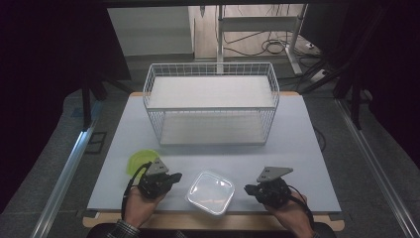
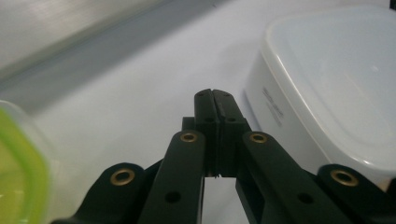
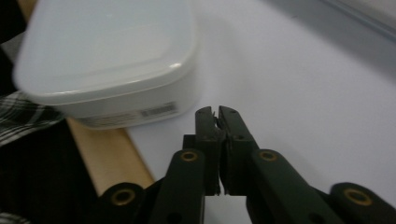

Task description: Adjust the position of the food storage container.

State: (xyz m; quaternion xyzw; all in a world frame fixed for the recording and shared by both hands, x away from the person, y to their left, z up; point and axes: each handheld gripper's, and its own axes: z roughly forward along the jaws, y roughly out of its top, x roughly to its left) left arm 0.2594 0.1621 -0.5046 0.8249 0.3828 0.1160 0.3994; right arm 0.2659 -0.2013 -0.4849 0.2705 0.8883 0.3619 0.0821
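Note:
A square translucent white lidded container (image 1: 210,192) lies near the table's front edge, between my two grippers. My left gripper (image 1: 176,176) is just left of it, jaws pressed together and holding nothing; in the left gripper view the container (image 2: 327,88) lies to the right of the shut tips (image 2: 214,93). My right gripper (image 1: 247,188) is just right of it, also shut and empty. In the right gripper view the container (image 3: 112,60) sits up and left of the tips (image 3: 217,112). A lime-green lid (image 1: 138,159) lies behind the left gripper, its edge (image 2: 18,163) showing.
A white wire basket (image 1: 211,101) with two shelves stands at the back middle of the pale tabletop (image 1: 297,144). The table's wooden front edge (image 3: 107,158) runs close under the container. A chequered sleeve (image 3: 23,121) shows at the left.

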